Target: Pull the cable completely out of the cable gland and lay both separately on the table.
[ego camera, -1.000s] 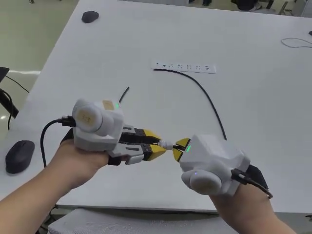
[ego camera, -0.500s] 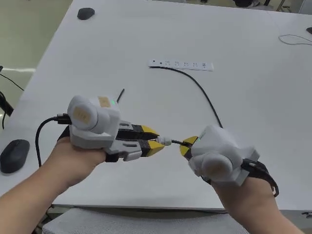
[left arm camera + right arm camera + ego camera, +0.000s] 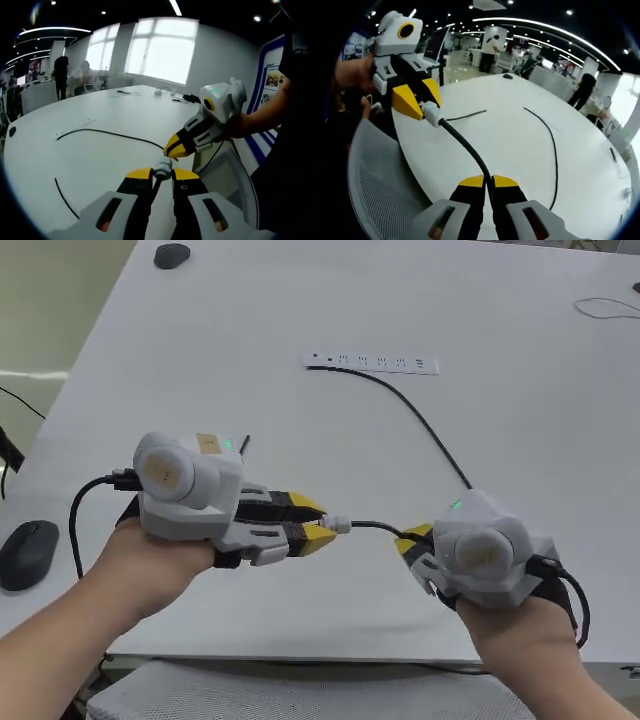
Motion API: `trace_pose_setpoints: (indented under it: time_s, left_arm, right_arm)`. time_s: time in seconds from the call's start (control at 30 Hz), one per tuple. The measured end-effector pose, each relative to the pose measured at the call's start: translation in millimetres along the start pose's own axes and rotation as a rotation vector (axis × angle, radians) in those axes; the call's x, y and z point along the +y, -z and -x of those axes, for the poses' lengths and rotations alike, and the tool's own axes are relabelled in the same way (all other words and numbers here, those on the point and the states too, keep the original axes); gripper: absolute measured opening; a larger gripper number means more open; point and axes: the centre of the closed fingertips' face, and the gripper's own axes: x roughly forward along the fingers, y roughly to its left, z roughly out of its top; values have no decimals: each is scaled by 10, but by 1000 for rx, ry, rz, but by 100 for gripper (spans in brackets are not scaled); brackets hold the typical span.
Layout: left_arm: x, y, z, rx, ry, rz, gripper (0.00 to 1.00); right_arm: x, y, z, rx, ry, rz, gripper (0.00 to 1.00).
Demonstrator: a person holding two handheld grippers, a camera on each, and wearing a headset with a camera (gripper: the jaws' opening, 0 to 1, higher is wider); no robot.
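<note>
White table (image 3: 300, 300), broad, plain, matte top. Laid directly on it:
- white power strip (image 3: 370, 362), flat, toward the far side;
- long black cord (image 3: 420, 420), leaving the strip's left end and curving toward the near right edge;
- short black wire (image 3: 243, 445), loose, left of centre, well apart from the cord;
- dark mouse (image 3: 172, 254), near the far left corner;
- second dark mouse (image 3: 28, 552), by the near left edge;
- thin pale wire loop (image 3: 605, 308), far right.

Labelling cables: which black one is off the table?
The cable between left hand-held gripper and right hand-held gripper, in the cable gland; the power-strip cable and short loose cable lie flat.
</note>
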Motion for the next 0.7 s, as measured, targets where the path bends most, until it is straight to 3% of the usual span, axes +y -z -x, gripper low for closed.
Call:
trace_pose_setpoints:
  time_s: [0.27,0.47,0.7]
  left_arm:
    - [-18,14,-37,2,10,9,15]
    - [-36,45,-56,10,16,-1,15]
    - [-34,56,-51,16,15,11,15]
  right_arm:
    - [-121,211,-41,9,12,-219,0]
    - [-138,349,-78,42,11,-248,0]
    - [-107,318,-64,34,6,-234,0]
